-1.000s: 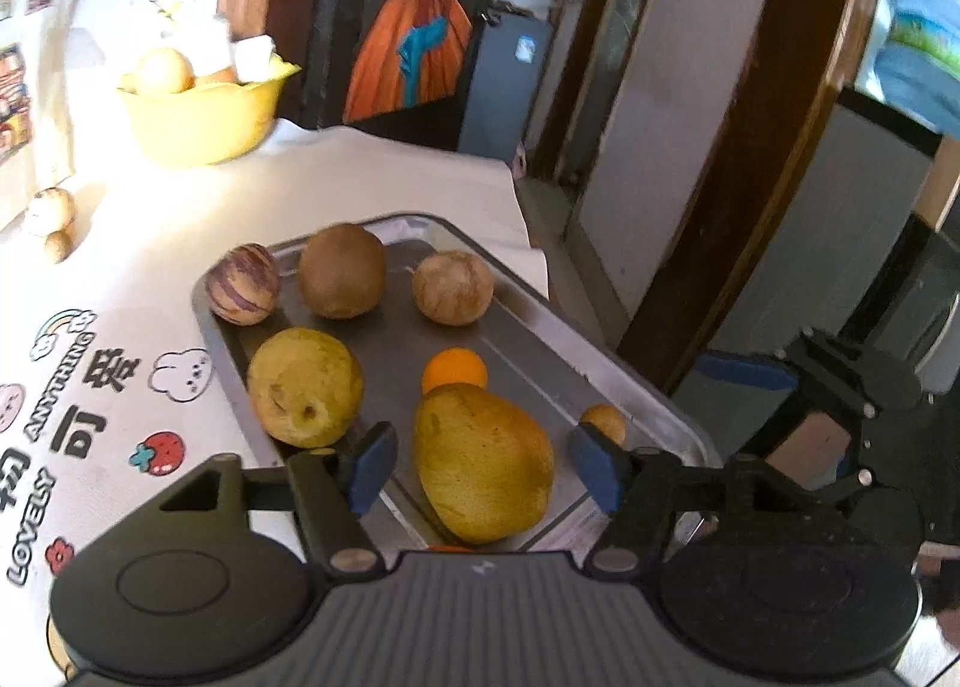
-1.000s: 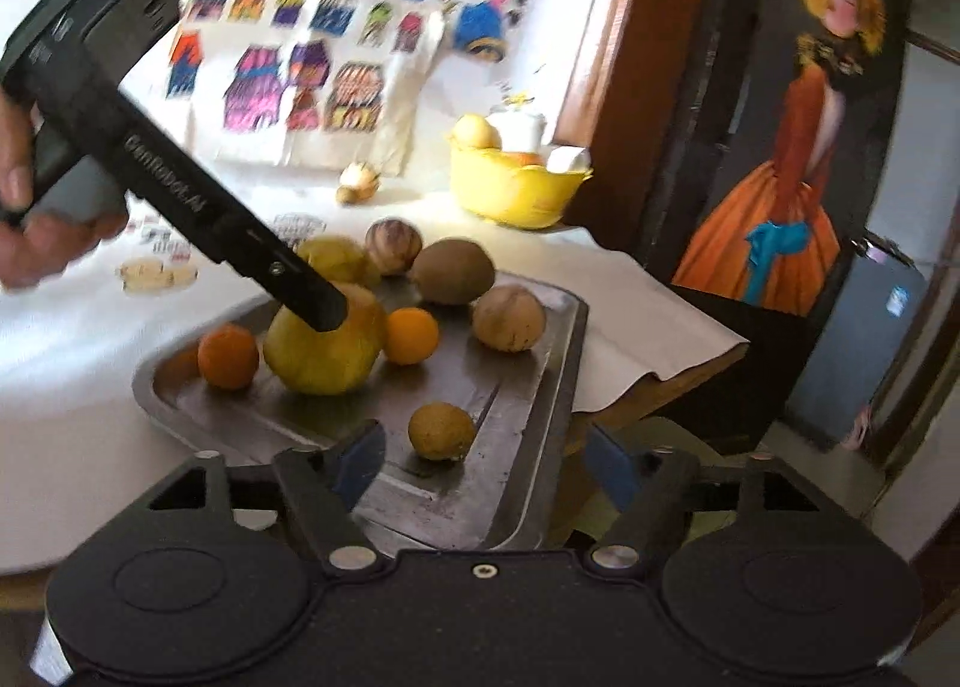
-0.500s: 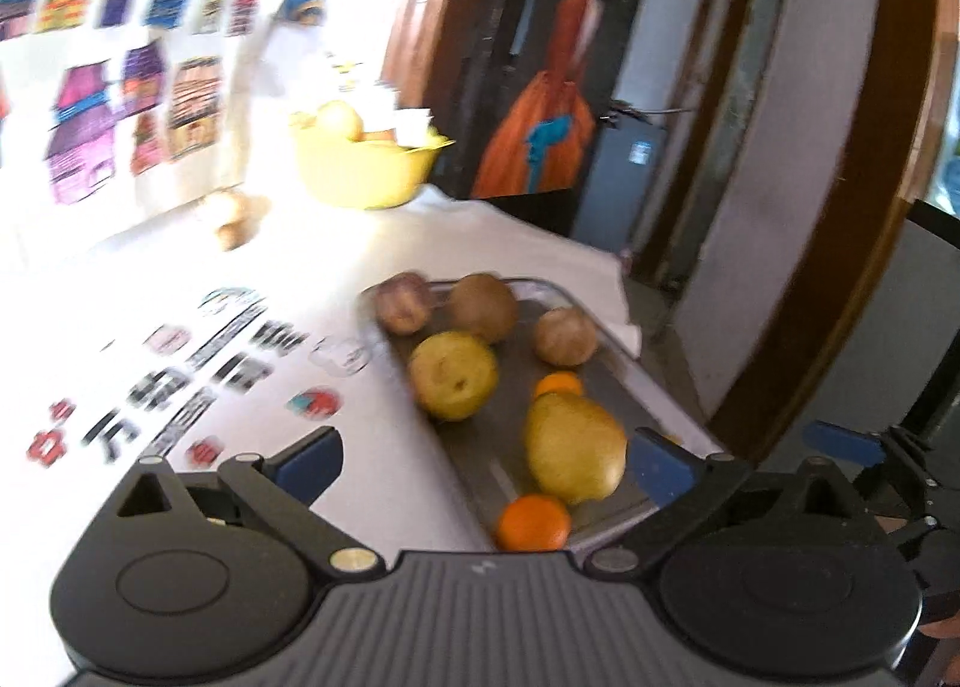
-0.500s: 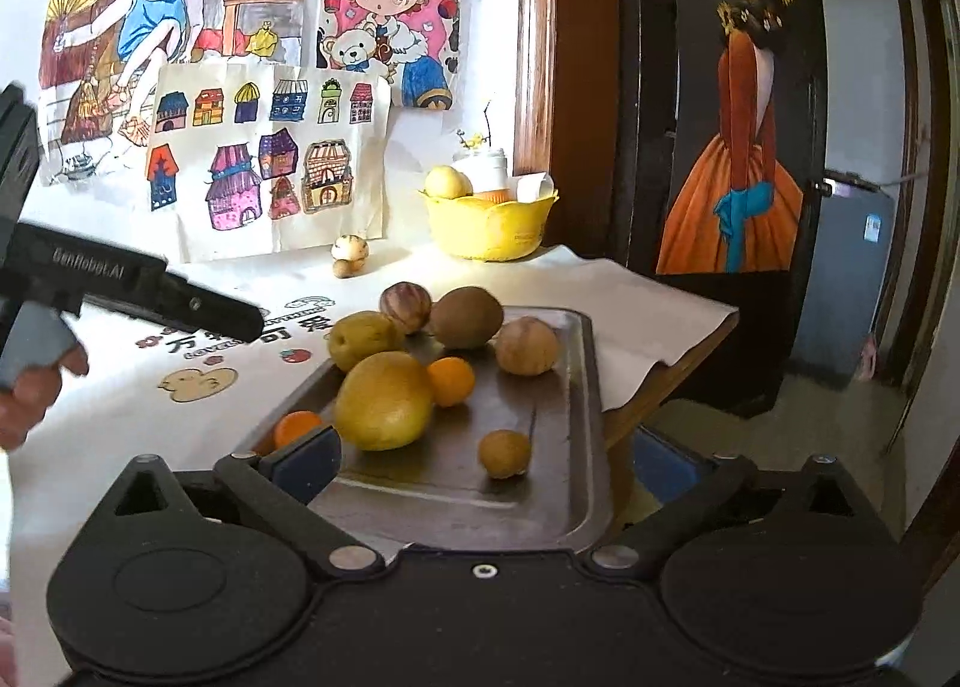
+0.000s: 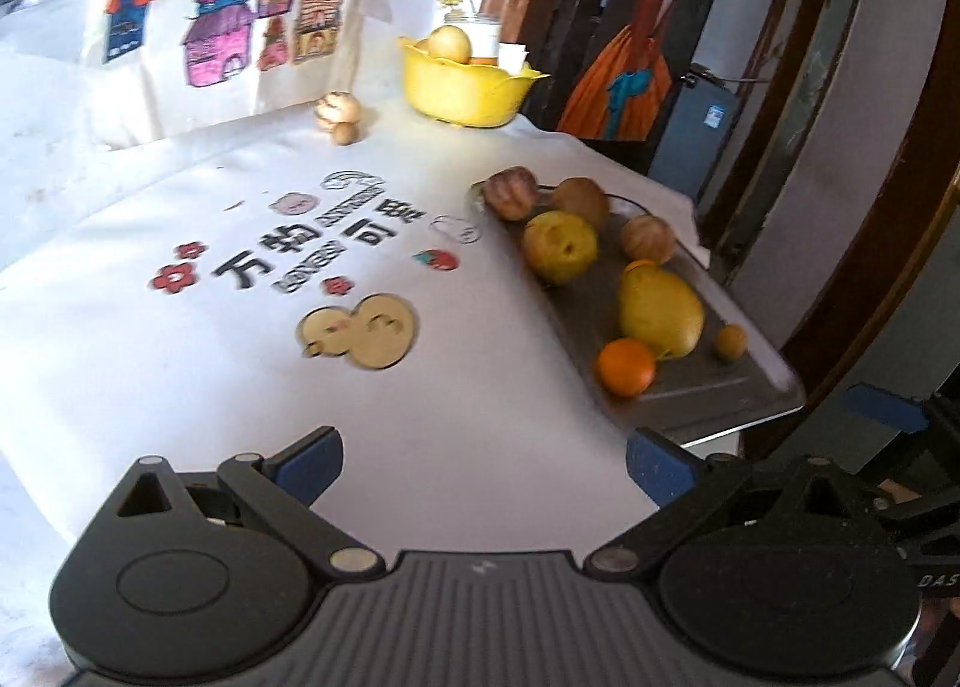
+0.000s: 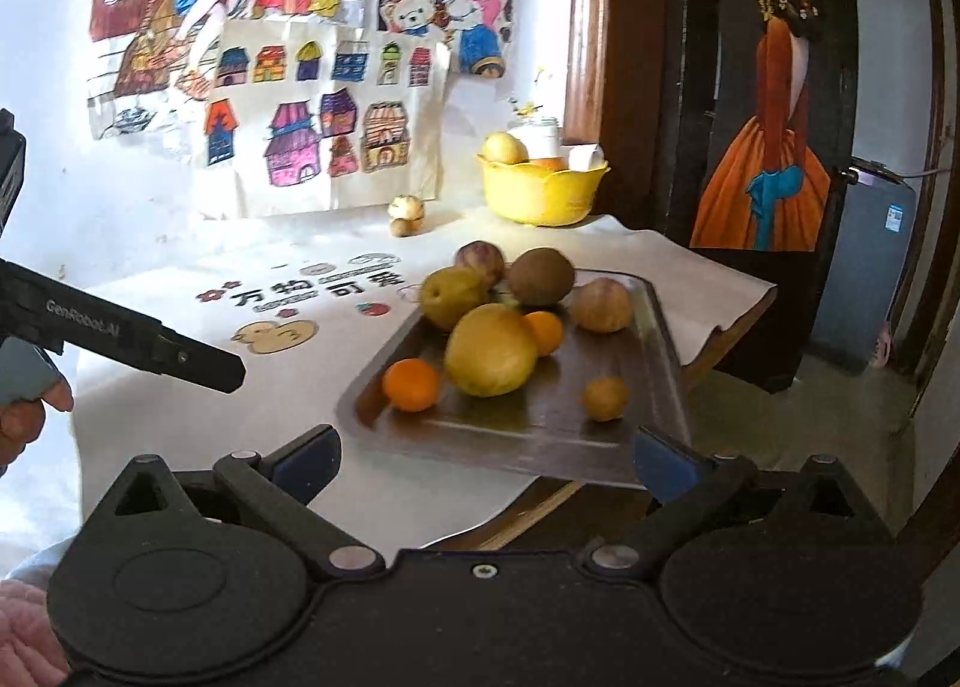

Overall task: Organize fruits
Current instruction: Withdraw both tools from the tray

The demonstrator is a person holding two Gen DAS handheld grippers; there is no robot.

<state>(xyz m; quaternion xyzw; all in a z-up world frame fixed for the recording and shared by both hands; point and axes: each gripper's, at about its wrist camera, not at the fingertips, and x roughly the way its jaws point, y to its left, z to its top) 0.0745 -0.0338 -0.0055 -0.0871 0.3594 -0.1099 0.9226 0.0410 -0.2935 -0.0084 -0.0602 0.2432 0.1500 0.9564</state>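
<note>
Fruits [image 6: 491, 350], round and smooth-skinned, on flat steel tray [image 6: 660, 351]; both grippers' jaws released, empty.

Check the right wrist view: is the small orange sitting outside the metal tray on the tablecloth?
No. The small orange lies inside the metal tray, at its near left corner beside the large yellow fruit.

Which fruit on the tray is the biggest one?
The yellow mango in the middle of the metal tray. It is clearly larger than the oranges and brown fruits around it.
</note>
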